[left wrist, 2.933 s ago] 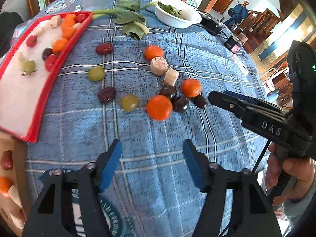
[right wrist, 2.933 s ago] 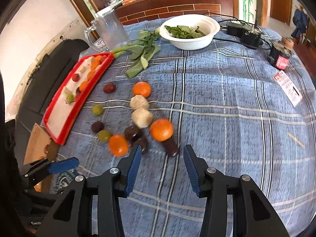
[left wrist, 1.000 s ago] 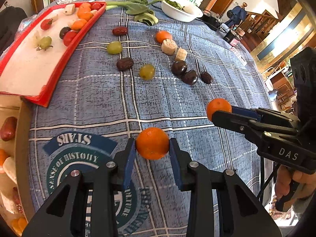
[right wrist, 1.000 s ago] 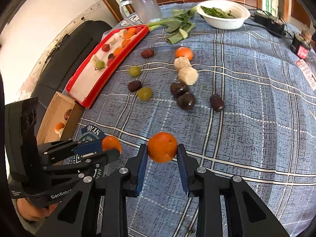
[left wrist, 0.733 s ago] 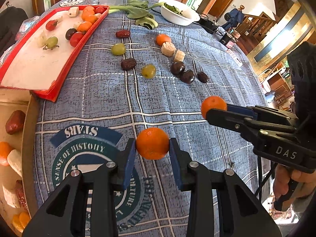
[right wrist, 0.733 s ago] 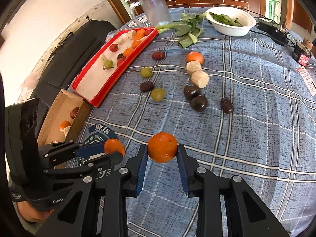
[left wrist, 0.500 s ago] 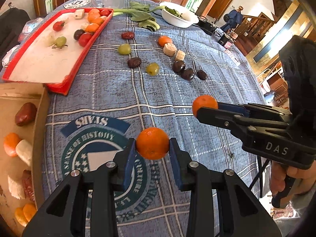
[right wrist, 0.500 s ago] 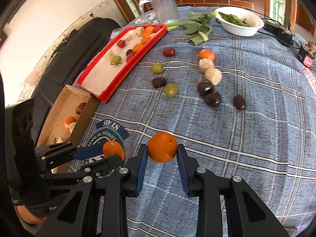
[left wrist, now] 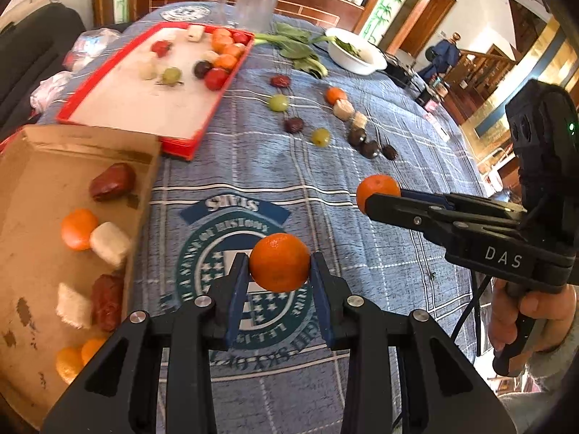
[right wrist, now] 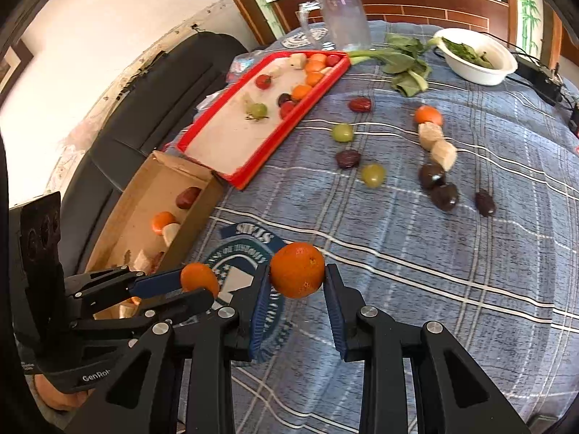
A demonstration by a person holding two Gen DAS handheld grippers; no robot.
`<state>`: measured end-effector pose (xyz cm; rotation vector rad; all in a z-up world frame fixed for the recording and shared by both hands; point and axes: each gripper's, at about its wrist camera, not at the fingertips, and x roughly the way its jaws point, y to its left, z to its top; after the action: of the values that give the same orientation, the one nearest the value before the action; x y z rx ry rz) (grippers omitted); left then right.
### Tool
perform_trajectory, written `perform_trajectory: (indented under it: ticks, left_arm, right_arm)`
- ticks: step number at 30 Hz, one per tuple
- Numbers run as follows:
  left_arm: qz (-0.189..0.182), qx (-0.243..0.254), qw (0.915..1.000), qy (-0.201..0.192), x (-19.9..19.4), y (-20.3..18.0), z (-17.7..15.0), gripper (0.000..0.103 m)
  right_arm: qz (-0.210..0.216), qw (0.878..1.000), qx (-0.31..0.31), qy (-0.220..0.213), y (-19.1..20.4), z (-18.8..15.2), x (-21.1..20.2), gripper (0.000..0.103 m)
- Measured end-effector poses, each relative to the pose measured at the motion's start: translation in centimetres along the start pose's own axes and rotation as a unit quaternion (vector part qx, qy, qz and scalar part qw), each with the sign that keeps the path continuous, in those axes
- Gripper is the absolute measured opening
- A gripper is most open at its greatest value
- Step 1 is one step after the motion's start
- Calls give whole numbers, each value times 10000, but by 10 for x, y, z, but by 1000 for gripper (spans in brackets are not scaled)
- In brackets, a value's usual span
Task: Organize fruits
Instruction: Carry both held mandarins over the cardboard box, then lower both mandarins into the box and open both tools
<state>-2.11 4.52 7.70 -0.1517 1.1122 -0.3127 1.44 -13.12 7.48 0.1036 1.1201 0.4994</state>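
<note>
Blue plaid cloth (left wrist: 362,289) covers the table beneath both grippers, with loose fruit scattered on it well ahead of their tips. To the left of the left gripper (left wrist: 279,271), which is clamped on an orange (left wrist: 279,262) lifted clear of the cloth, a cardboard box (left wrist: 32,188) holds more fruit, and a red tray (left wrist: 188,144) lies just beyond the box. Off to its right, the right gripper (right wrist: 296,282) pinches a second orange (right wrist: 297,269) between its blue pads, also above the cloth.
</note>
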Motion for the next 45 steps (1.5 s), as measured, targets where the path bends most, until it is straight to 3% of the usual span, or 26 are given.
perform_trajectory:
  ticks: [22,33,45]
  left_arm:
    - [792,-793,9933,-294,-55,86,-34,32]
    - [940,-1067,9891,-379,-71,114,-49,32]
    - [1068,-1767,9779,-335,-84,168,-79,32]
  right_arm:
    - [657,9928,-921,403,102,8,45,30]
    - [808,9875,-1247,526,139,12,63,30]
    - [949,9822,-1470,680,173,15,84,30]
